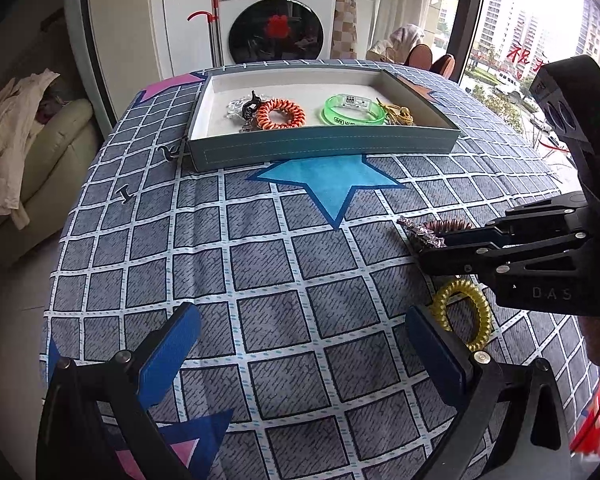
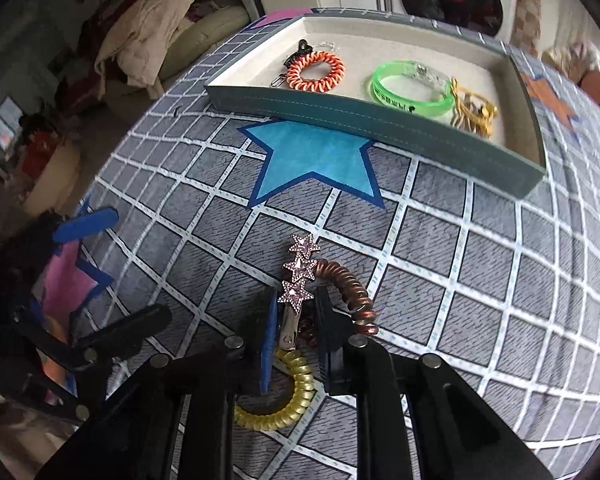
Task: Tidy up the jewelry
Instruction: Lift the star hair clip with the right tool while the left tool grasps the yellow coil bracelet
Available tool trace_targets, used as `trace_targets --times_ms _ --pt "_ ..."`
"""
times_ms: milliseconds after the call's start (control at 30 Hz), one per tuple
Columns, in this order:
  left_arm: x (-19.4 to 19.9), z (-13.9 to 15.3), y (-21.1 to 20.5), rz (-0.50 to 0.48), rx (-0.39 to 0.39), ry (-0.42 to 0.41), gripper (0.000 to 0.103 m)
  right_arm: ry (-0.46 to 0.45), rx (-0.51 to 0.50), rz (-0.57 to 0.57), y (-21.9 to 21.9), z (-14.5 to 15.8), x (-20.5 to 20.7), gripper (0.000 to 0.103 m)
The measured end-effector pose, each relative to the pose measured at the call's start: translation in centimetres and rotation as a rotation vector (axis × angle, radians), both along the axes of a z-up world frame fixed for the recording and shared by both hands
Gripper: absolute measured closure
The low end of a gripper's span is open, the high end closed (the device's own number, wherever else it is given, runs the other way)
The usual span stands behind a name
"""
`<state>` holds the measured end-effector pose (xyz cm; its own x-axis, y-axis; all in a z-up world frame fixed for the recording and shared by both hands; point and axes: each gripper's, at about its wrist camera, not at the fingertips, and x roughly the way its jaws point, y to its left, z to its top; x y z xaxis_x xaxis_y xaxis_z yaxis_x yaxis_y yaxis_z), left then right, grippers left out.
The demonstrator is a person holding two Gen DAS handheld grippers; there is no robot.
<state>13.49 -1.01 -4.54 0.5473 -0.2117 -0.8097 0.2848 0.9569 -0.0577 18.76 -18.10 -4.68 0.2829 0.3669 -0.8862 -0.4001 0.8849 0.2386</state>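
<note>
A shallow tray [image 1: 324, 145] [image 2: 380, 118] at the far side of the table holds an orange spiral hair tie [image 1: 281, 113] [image 2: 317, 71], a green bracelet [image 1: 354, 109] [image 2: 412, 87], a yellow cord [image 1: 398, 114] [image 2: 473, 110] and a dark claw clip [image 1: 249, 106]. My right gripper [image 2: 298, 312] [image 1: 428, 242] is shut on a pink star hair clip [image 2: 298, 270] [image 1: 422, 232], held above the cloth. A brown spiral tie [image 2: 350, 288] [image 1: 446, 225] lies beside it. A yellow spiral tie [image 1: 466, 314] [image 2: 288, 394] lies below. My left gripper [image 1: 300, 344] is open and empty.
The table is covered by a grey checked cloth with a blue star [image 1: 328, 182] [image 2: 314, 160]. A washing machine [image 1: 276, 20] stands behind the table and a sofa with clothes [image 1: 16, 152] is at the left. A window [image 1: 540, 40] is at the right.
</note>
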Motion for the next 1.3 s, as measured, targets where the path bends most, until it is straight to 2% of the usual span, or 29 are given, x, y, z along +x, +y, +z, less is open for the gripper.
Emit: trace_targets --times_ms 133,267,333,400,500,567,667,733,767,800,1000,1233,1267,1300 --pt "-0.2 0.2 -0.2 -0.009 0.007 -0.008 0.0 0.011 0.054 -0.059 -0.7 0.1 0.0 0.083" --pt "-0.2 0.3 -0.1 -0.003 0.004 -0.007 0.0 -0.016 0.054 -0.082 -0.8 0.6 -0.2 0.083" --pt "-0.2 0.3 -0.1 -0.004 0.001 -0.006 0.0 -0.028 0.071 -0.087 -0.9 1.0 -0.4 0.085" --pt "-0.4 0.3 -0.3 -0.012 0.002 -0.006 0.0 -0.046 0.09 -0.105 -1.7 1.6 -0.8 0.094" --pt "-0.5 0.3 -1.0 -0.034 -0.002 -0.002 0.0 -0.052 0.127 -0.157 -2.9 2.1 -1.0 0.095" --pt "-0.7 0.3 -1.7 -0.053 -0.004 0.001 0.0 -0.037 0.144 -0.15 -3.2 2.1 -1.1 0.095" --pt "-0.8 0.0 -2.7 -0.07 0.001 0.012 0.0 -0.057 0.091 -0.112 -2.1 2.2 -1.3 0.093" --pt "-1.0 -0.2 -2.8 -0.064 0.003 0.021 0.0 -0.072 0.059 -0.097 -1.3 2.3 -1.2 0.071" --pt "-1.1 -0.3 -2.7 -0.06 0.002 0.024 0.0 -0.083 0.05 -0.088 -0.8 2.4 -1.0 0.05" --pt "-1.3 -0.3 -2.6 -0.054 0.003 0.024 0.0 -0.091 0.046 -0.074 -0.3 2.4 -0.9 0.047" --pt "-1.8 -0.3 0.0 0.007 0.028 0.007 0.0 -0.123 -0.019 0.007 3.1 2.2 0.0 0.049" --pt "-1.8 -0.5 1.7 0.043 0.022 0.016 0.0 -0.086 -0.122 0.012 3.9 0.1 0.8 0.06" --pt "-1.8 -0.5 1.7 0.039 0.021 0.016 0.0 -0.092 -0.147 0.024 4.0 0.1 0.5 0.063" --pt "-1.8 -0.5 1.6 0.034 0.019 0.016 0.0 -0.105 -0.187 0.034 4.3 0.0 0.3 0.075"
